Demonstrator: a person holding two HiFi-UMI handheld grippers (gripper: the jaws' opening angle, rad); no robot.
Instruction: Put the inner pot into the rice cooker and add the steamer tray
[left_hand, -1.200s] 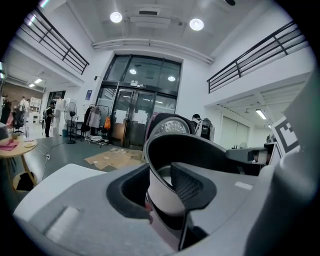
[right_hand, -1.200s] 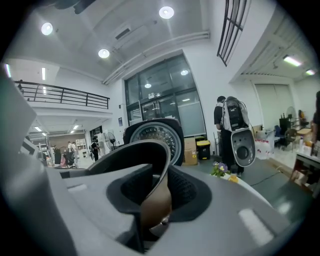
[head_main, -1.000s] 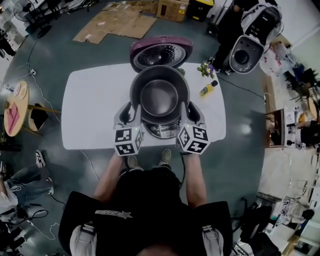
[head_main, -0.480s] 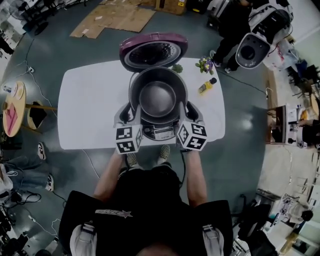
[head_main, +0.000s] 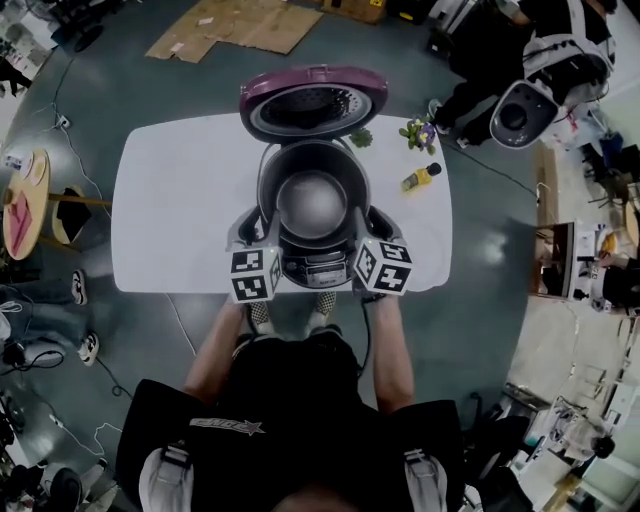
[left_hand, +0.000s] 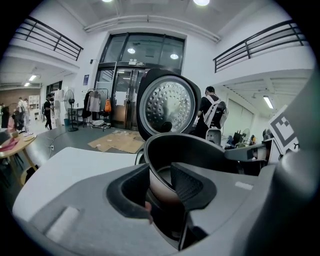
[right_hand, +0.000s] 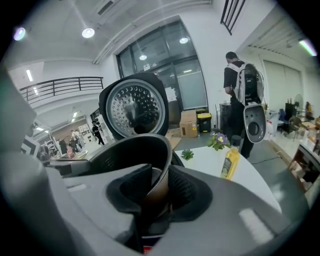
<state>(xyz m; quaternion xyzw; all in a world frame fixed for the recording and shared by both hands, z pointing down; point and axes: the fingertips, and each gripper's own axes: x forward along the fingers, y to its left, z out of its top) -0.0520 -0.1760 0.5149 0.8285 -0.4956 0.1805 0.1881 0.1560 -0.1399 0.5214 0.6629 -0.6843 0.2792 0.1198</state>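
Over the rice cooker (head_main: 315, 268), I note the inner pot (head_main: 312, 203) lower, nearly seated; left gripper (left_hand: 160, 182) clamps its rim, right gripper (right_hand: 159, 187) just loosening on it.

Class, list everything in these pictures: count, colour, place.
table: 1, white, middle of floor
rice cooker: 1, dark, purple lid open, on table
inner pot: 1, dark, at cooker's opening
bottle: 1, yellow, on table, right of cooker
flowers: 1 bunch, purple, table's far right
small plant: 1, green, beside lid
cardboard: several sheets, brown, floor beyond table
left gripper: 1, grey, on pot's left rim
right gripper: 1, grey, on pot's right rim
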